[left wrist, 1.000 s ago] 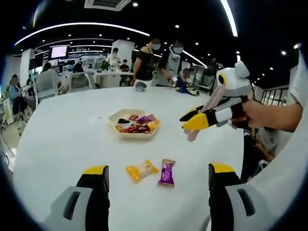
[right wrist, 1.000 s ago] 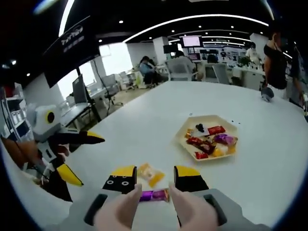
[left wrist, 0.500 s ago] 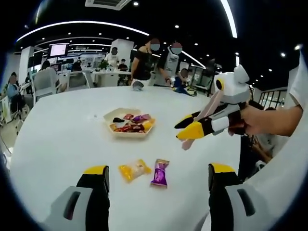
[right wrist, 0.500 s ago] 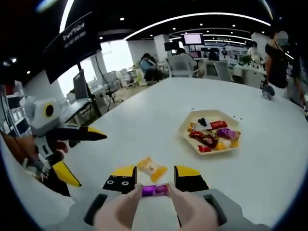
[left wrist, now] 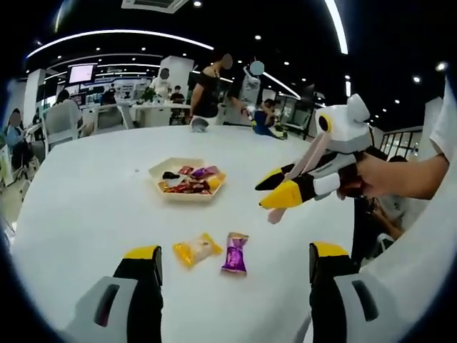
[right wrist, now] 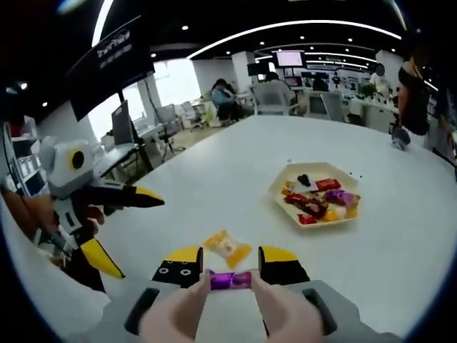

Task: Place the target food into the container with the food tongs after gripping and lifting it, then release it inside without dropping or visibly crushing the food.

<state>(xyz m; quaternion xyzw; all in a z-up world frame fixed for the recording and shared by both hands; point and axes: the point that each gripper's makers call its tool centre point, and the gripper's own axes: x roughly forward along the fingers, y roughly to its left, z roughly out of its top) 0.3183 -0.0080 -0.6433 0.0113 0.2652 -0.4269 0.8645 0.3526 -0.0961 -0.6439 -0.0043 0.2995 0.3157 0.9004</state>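
On the white round table lie a purple-wrapped candy (left wrist: 234, 254) (right wrist: 230, 279) and a yellow-wrapped candy (left wrist: 194, 250) (right wrist: 227, 249), side by side. Beyond them a beige hexagonal tray (left wrist: 153, 174) (right wrist: 275, 191) holds several wrapped sweets. My right gripper (left wrist: 280, 187) (right wrist: 231, 256) is shut on the pinkish food tongs (left wrist: 308, 158) (right wrist: 178, 314) and hovers above the table. In the right gripper view the tong tips frame the purple candy without touching it. My left gripper (left wrist: 235, 251) (right wrist: 125, 230) stands open and holds nothing, near the front edge.
A person's hand (left wrist: 389, 175) and white sleeve (left wrist: 446, 128) hold the right gripper. Beyond the far table edge people stand or sit among desks, chairs (right wrist: 275, 100) and screens. Bare tabletop (left wrist: 86, 207) surrounds the tray.
Both views have shifted slightly. The right gripper with the tongs has drifted a little lower and nearer the two candies. The candies and the tray lie where they were.
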